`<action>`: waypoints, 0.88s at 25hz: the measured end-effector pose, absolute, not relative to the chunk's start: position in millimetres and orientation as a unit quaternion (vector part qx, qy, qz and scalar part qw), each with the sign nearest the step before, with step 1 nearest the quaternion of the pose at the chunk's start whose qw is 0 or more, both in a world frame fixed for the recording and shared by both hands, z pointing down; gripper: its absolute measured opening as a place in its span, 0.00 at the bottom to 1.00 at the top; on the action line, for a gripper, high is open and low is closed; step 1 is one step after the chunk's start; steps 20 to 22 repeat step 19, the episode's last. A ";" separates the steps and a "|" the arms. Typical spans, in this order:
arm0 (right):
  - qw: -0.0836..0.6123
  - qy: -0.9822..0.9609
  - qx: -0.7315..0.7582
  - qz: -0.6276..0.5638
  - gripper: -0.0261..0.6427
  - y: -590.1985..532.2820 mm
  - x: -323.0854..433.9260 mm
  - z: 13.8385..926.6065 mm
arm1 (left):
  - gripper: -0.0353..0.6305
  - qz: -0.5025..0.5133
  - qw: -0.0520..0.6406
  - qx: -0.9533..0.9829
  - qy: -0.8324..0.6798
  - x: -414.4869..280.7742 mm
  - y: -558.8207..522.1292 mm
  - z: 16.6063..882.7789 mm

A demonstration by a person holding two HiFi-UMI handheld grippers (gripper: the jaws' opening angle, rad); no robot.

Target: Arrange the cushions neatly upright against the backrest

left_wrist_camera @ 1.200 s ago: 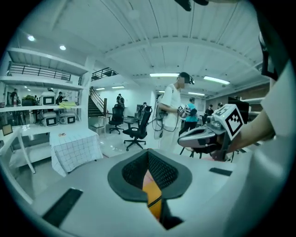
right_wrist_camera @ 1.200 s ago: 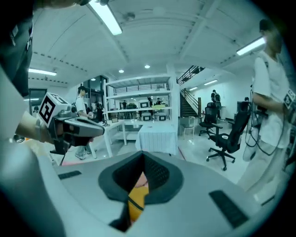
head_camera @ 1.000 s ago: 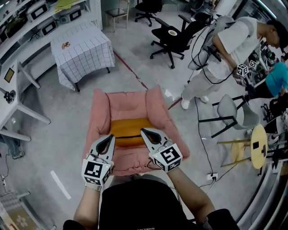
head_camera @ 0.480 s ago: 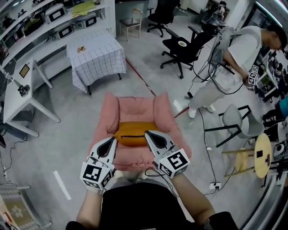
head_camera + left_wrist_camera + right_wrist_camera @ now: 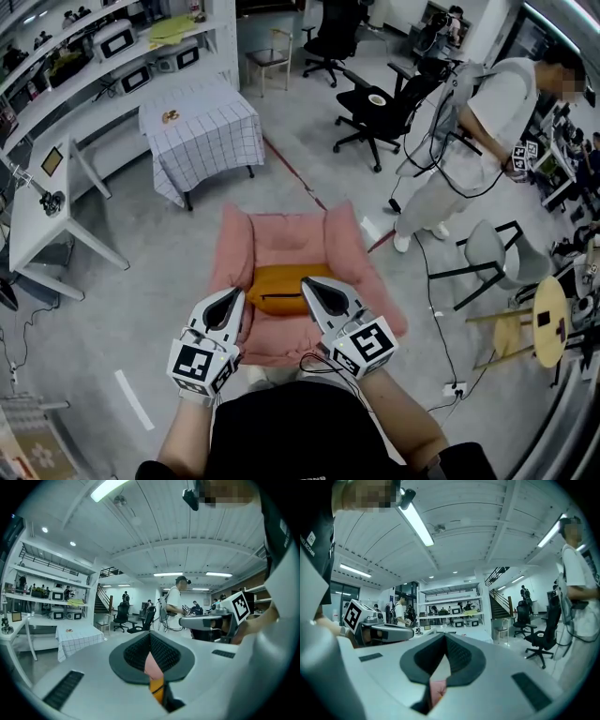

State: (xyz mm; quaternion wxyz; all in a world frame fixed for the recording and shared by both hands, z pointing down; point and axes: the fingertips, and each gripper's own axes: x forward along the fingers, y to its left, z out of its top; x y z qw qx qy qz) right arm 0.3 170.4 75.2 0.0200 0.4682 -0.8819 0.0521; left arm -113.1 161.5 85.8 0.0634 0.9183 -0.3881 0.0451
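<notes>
My left gripper (image 5: 228, 302) and right gripper (image 5: 317, 289) are both closed tight, holding nothing. The orange cushion (image 5: 281, 284) lies ahead of and below the tips, between them, its long side running from one gripper to the other, about equally near each. It looks plump, soft cloth with a dark zip line, resting on the padded pink armchair (image 5: 286, 234).

The person wore a black shirt (image 5: 281, 431) with short sleeves (image 5: 448, 457). The left gripper (image 5: 235, 293) and right gripper (image 5: 307, 282) were white shells, each ending, on the side nearest the sofa (image 5: 281, 234), in a dark teardrop-shaped pad with ribbed black inner faces. On the side away from the sofa sat a left cube (image 5: 195, 363) and a right cube (image 5: 368, 342), white with black square markers. A thin dark cable (image 5: 314, 362) looped beside the right cube.
</notes>
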 end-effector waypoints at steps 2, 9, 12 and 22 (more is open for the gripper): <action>0.017 -0.880 0.471 0.051 0.05 166.6 -1.1 74.7 | 0.07 0.043 0.064 0.919 -0.386 -115.0 158.0 86.4; 0.018 -0.882 0.469 0.042 0.05 159.4 -6.6 71.8 | 0.07 0.042 0.052 0.923 -0.378 -118.9 151.7 80.4; 0.015 -0.883 0.467 0.042 0.05 157.9 -6.9 70.2 | 0.07 0.049 0.045 0.923 -0.380 -119.6 150.7 81.5; 0.015 -0.884 0.466 0.041 0.05 153.7 -7.5 67.9 | 0.07 0.052 0.043 0.924 -0.377 -120.3 150.6 79.8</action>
